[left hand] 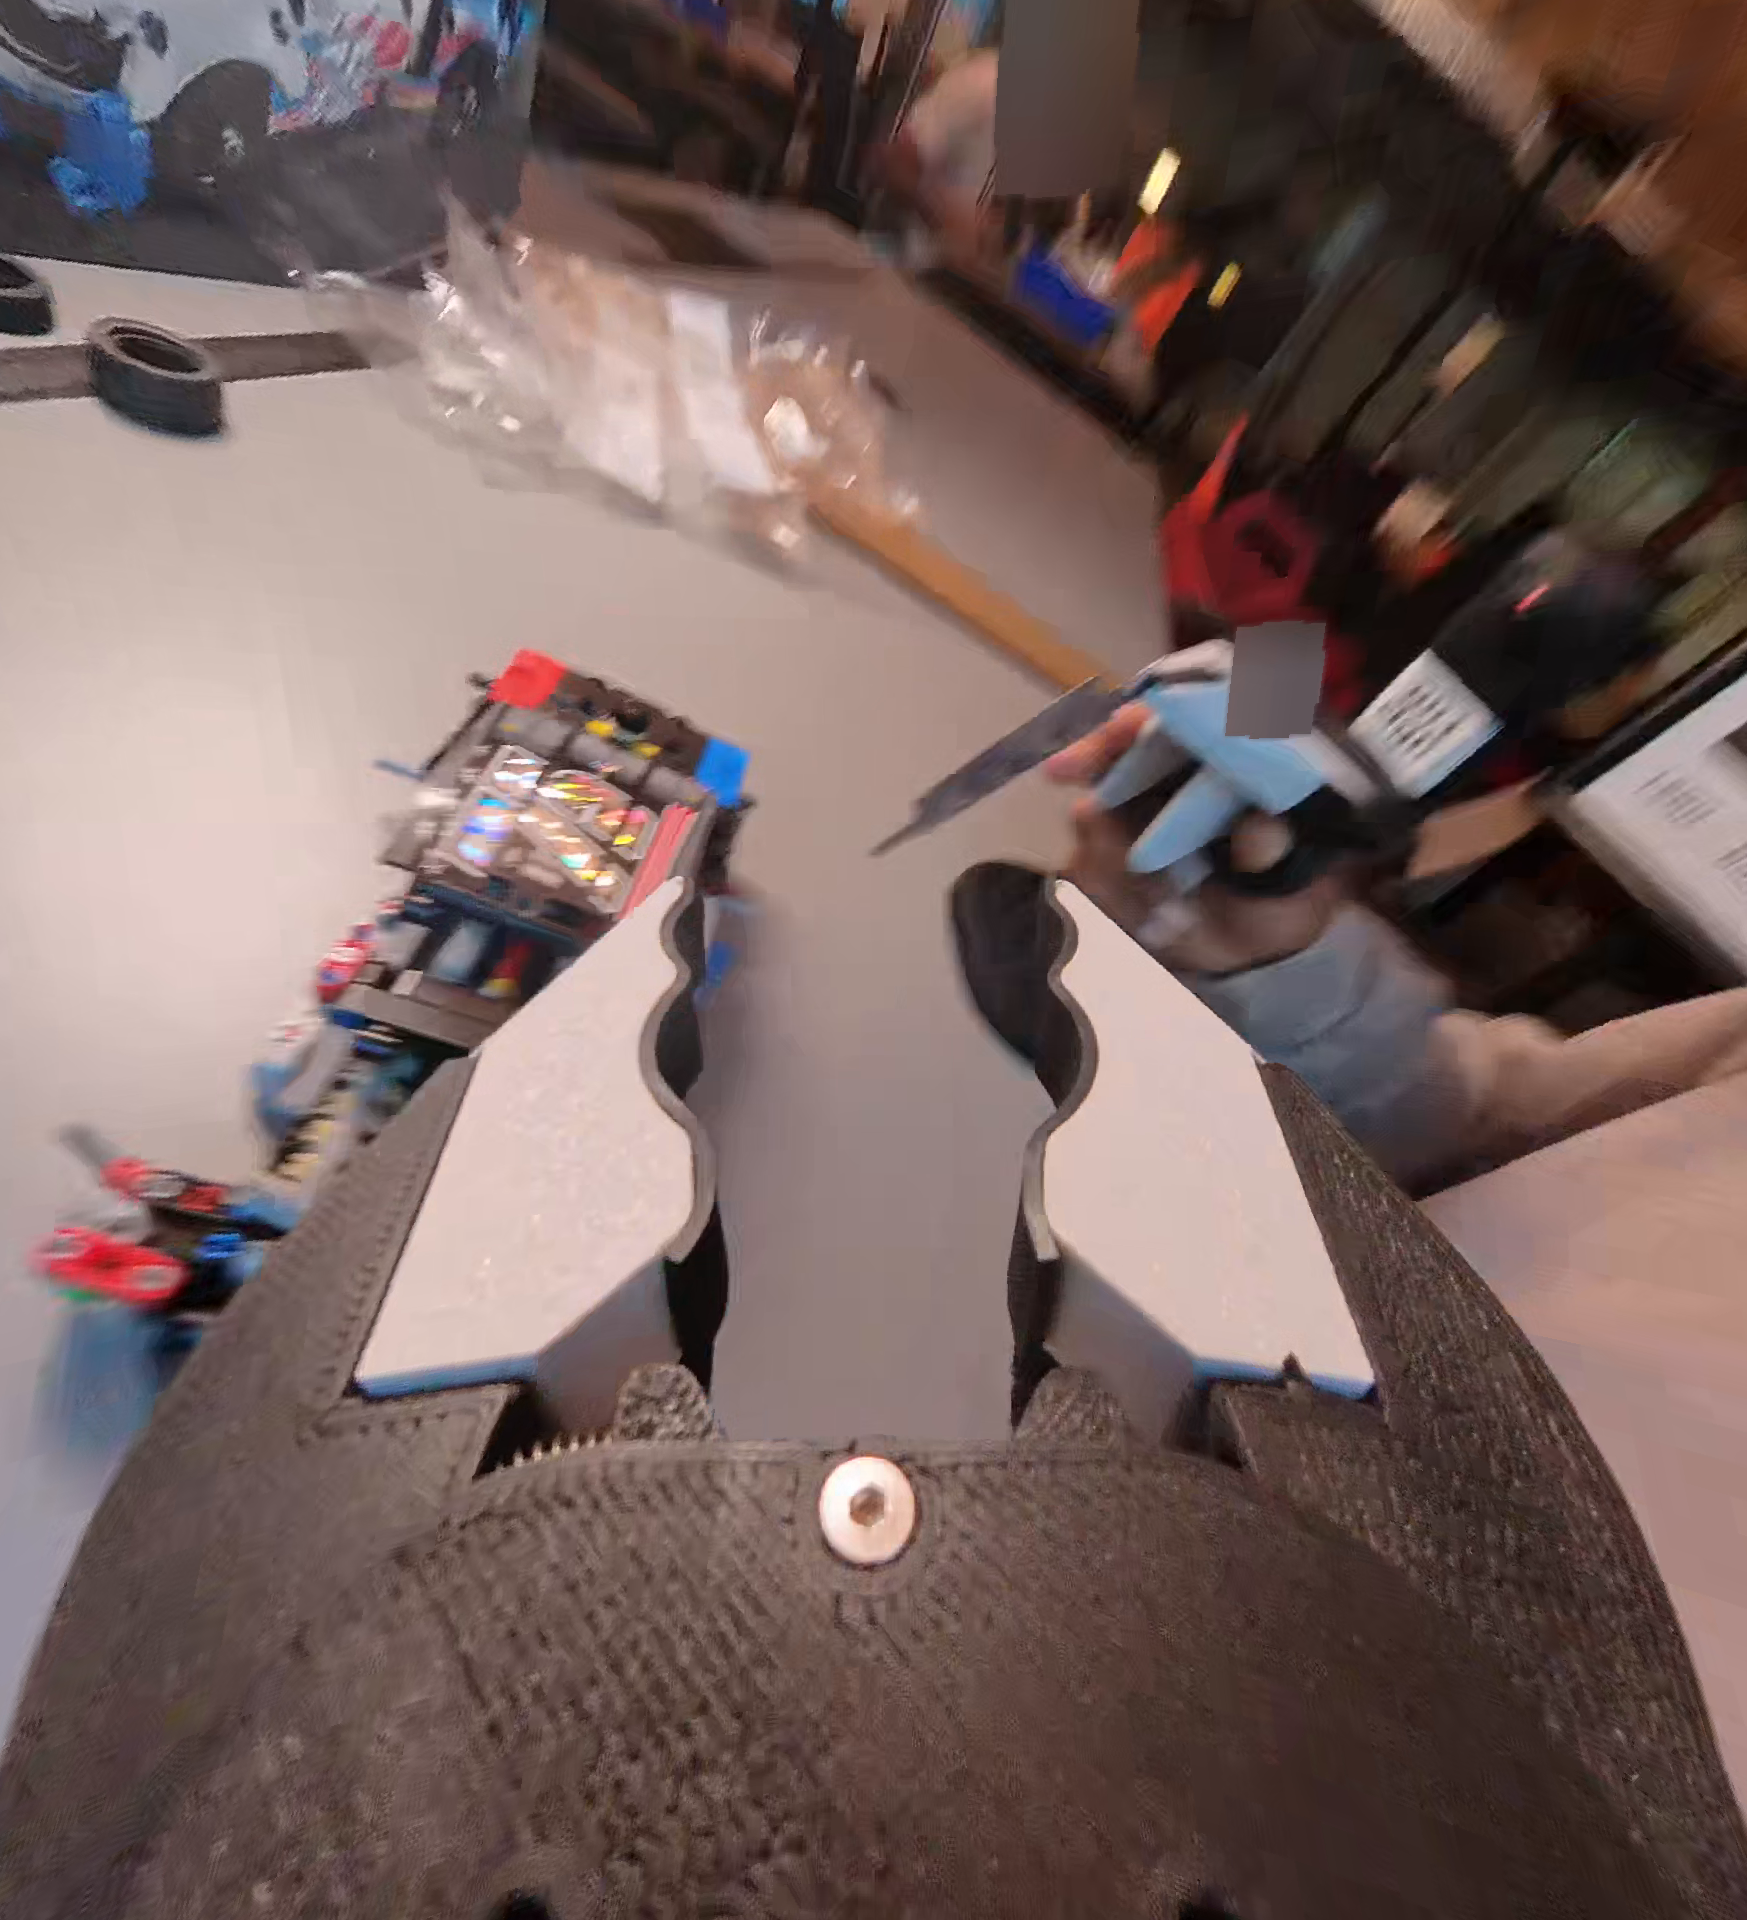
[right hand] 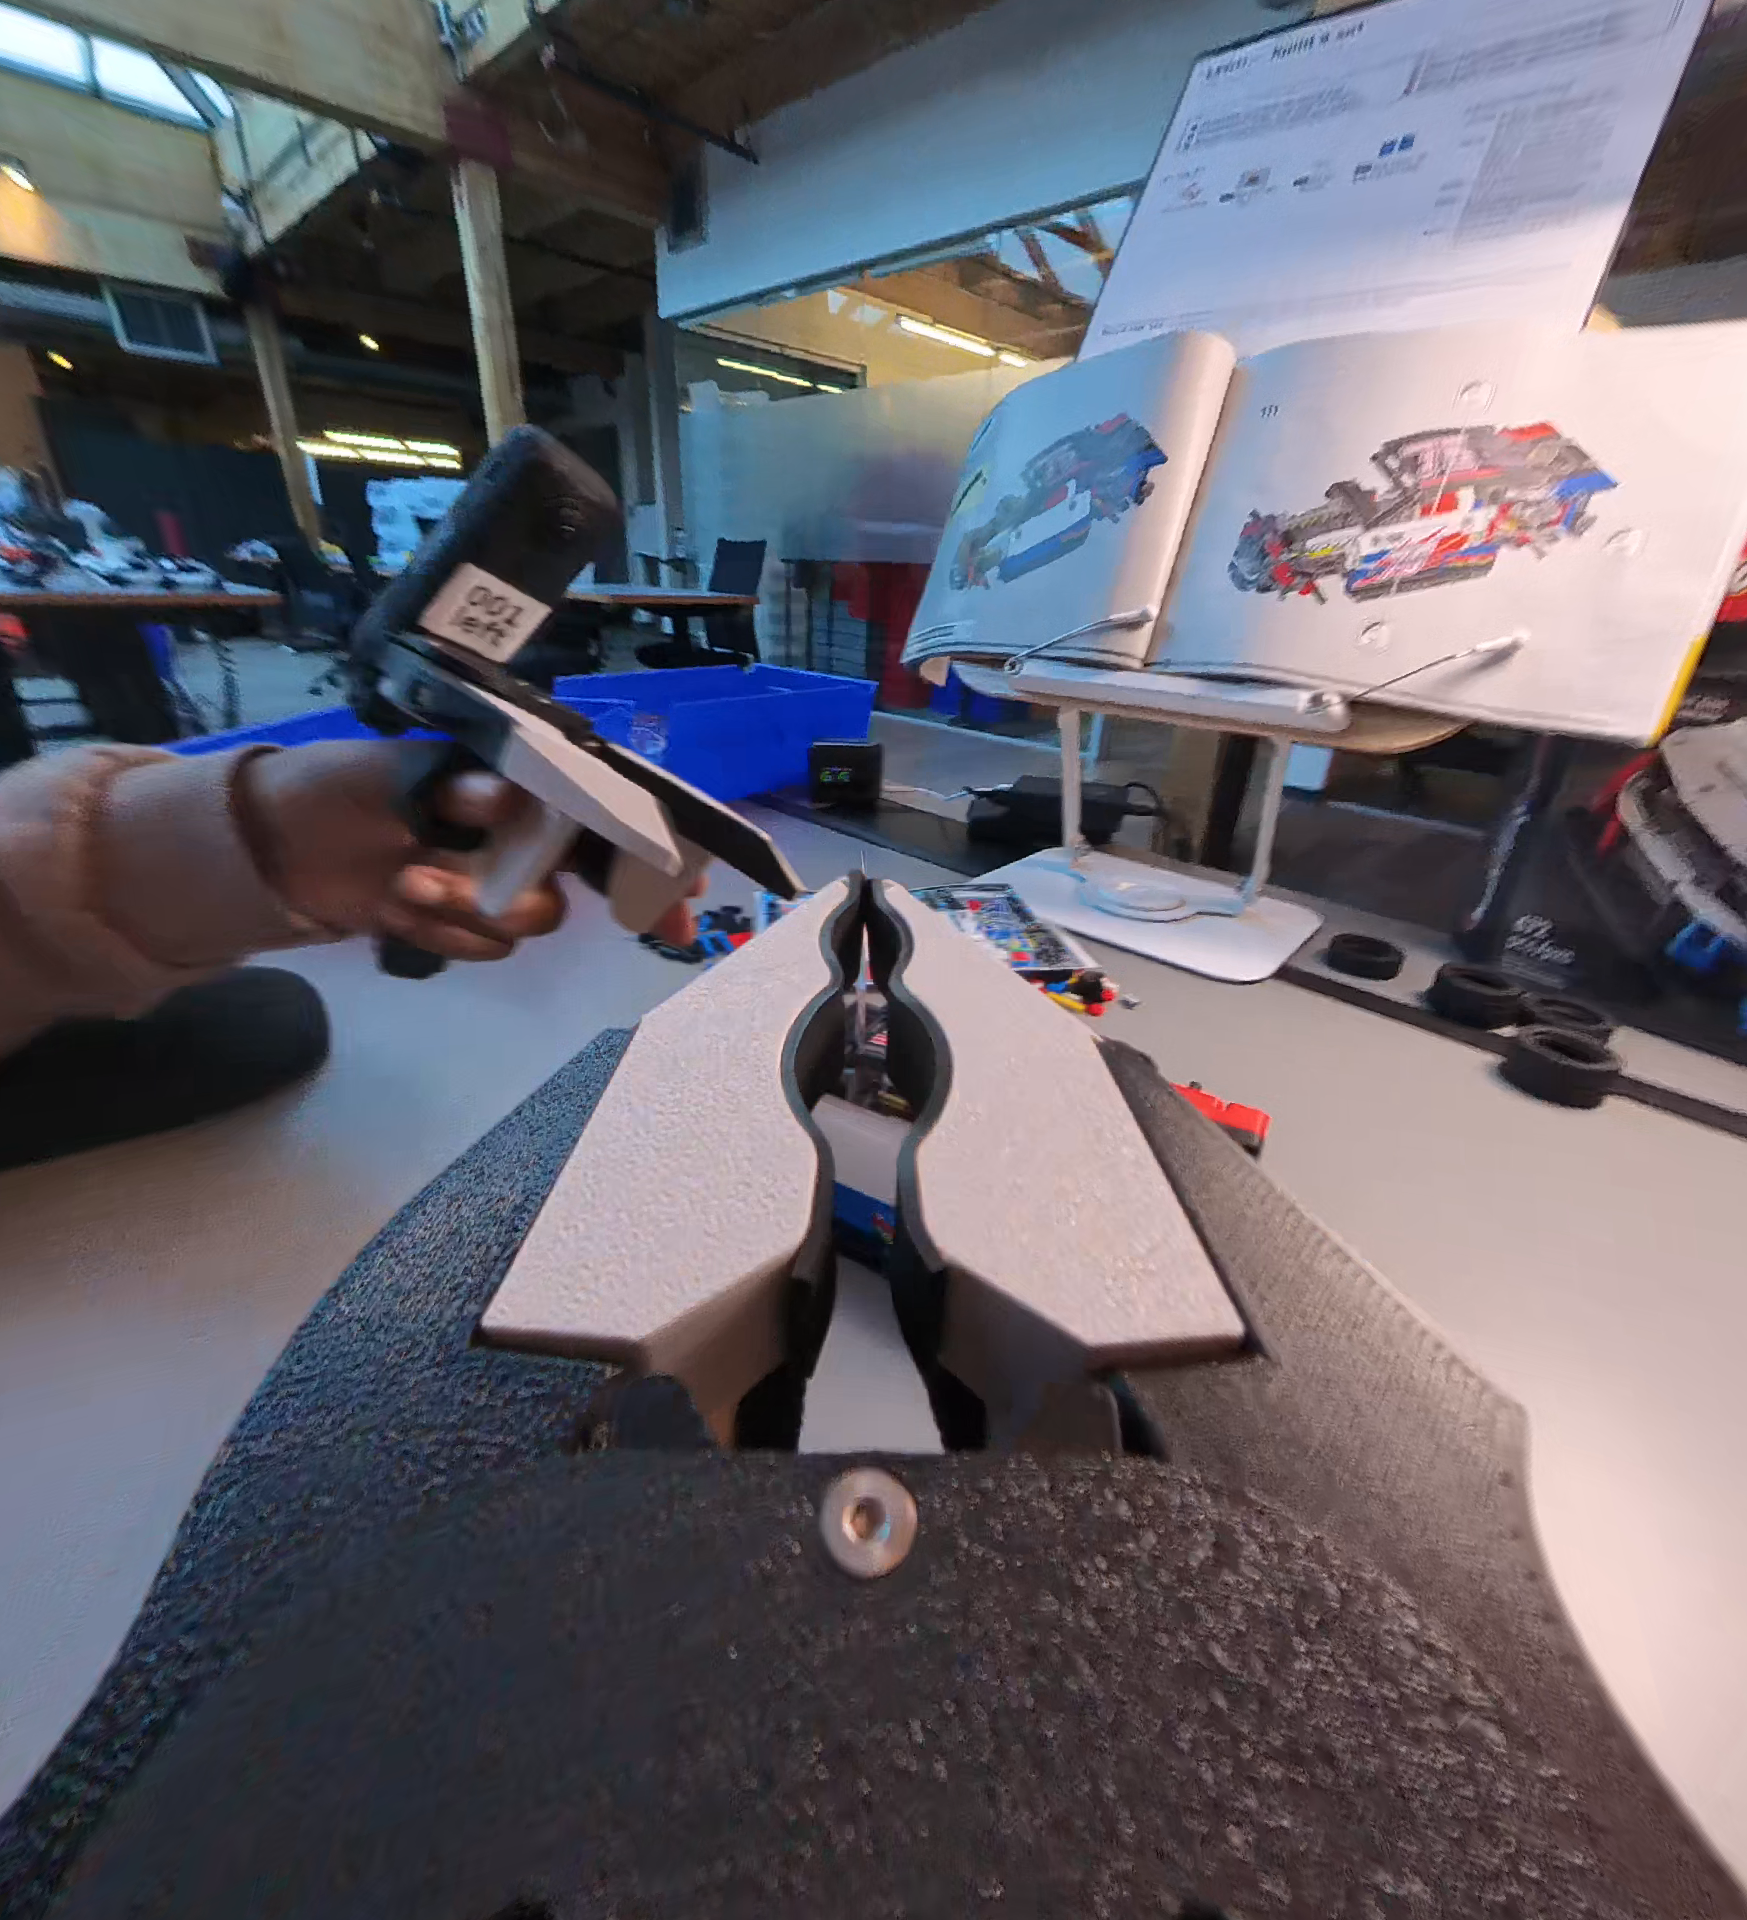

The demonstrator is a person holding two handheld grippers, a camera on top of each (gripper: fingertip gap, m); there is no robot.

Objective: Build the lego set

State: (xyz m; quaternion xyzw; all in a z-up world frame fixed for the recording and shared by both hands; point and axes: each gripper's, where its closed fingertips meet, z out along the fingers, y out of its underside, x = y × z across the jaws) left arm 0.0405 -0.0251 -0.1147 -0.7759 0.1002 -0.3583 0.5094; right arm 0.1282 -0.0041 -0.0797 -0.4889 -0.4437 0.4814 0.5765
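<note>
The partly built lego car (left hand: 557, 821), black with red, blue and shiny panels, lies on the grey table (left hand: 173, 644). My left gripper (left hand: 869, 894) is open and empty, held above the table just right of the car. My right gripper (right hand: 864, 896) is shut, tips together. A very thin sliver sticks up from its tips; I cannot tell what it is. The car (right hand: 1004, 925) shows behind and between its fingers. The right gripper also shows in the left wrist view (left hand: 952, 800), pointing left towards the car. The left gripper shows in the right wrist view (right hand: 734, 894), held in a hand.
Loose red and blue parts (left hand: 142, 1236) lie near the car's front end. Black tyres (left hand: 157, 374) (right hand: 1565, 1060) and plastic bags (left hand: 640, 384) lie farther off. An open instruction book (right hand: 1368, 520) stands on a holder; blue bins (right hand: 723, 717) sit behind. A black object (right hand: 121, 1070) lies under the left arm.
</note>
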